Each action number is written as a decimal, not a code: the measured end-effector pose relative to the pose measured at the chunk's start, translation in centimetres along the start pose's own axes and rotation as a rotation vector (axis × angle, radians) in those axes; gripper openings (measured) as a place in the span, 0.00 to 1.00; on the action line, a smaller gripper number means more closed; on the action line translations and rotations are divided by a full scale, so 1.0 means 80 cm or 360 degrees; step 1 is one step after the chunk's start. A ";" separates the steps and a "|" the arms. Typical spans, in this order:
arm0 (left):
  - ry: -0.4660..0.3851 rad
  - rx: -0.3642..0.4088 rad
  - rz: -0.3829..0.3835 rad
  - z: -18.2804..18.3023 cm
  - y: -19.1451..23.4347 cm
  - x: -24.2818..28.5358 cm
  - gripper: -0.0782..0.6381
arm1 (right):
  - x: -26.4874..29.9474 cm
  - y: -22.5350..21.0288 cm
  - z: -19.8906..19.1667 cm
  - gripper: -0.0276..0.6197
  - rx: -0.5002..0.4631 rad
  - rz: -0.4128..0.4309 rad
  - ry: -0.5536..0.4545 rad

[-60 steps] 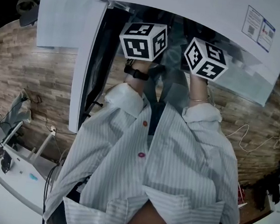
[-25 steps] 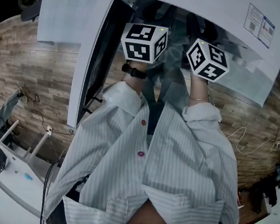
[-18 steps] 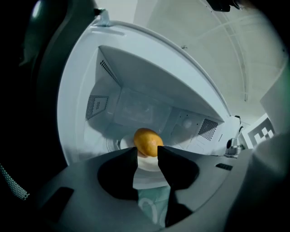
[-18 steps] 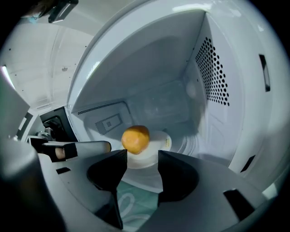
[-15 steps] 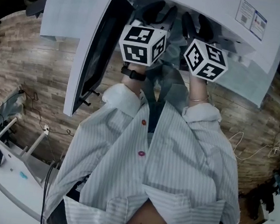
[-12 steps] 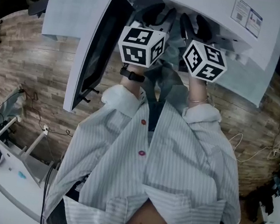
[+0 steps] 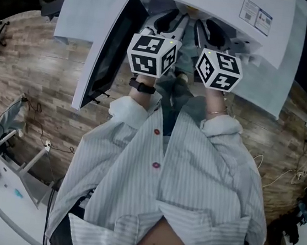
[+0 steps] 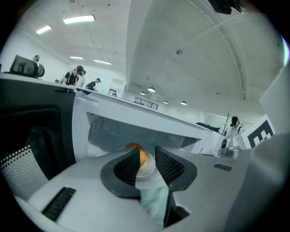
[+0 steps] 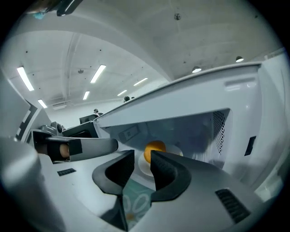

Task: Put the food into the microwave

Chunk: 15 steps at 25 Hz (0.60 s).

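Orange (image 9: 155,148) on plate (image 9: 176,151) rests inside open microwave (image 7: 223,6) (so no grip needed). Left hand-held gripper (image 8: 147,149) and right hand-held gripper (image 9: 142,154) are closing on nothing, both empty.

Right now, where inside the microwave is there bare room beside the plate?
Bare floor lies between the plate and the perforated right wall, and a strip by the left wall. The middle is crowded: plate with orange.
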<state>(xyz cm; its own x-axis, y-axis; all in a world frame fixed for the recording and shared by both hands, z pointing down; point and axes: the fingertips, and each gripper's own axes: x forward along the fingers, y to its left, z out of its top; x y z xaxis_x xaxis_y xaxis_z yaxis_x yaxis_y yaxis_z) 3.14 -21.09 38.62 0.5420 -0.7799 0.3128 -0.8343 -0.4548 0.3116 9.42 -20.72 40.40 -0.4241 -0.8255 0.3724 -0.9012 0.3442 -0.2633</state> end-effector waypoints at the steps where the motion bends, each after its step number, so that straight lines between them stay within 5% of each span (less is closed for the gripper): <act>1: -0.0006 -0.0010 -0.0005 0.003 -0.001 -0.004 0.27 | -0.003 0.003 0.004 0.23 -0.0005 0.0013 -0.0005; 8: -0.0029 0.0044 -0.0077 0.020 -0.025 -0.023 0.20 | -0.022 0.024 0.021 0.14 0.0048 0.0149 -0.0015; 15: -0.0104 0.0083 -0.0273 0.060 -0.078 -0.033 0.15 | -0.071 0.037 0.073 0.11 0.0034 0.0242 -0.0175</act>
<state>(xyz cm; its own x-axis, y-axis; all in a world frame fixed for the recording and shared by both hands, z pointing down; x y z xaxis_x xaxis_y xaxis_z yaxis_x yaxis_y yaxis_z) 6.39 -18.27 31.55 0.6705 -0.7146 0.1996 -0.7352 -0.6037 0.3081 9.68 -17.59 32.32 -0.5419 -0.8091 0.2275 -0.8249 0.4602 -0.3282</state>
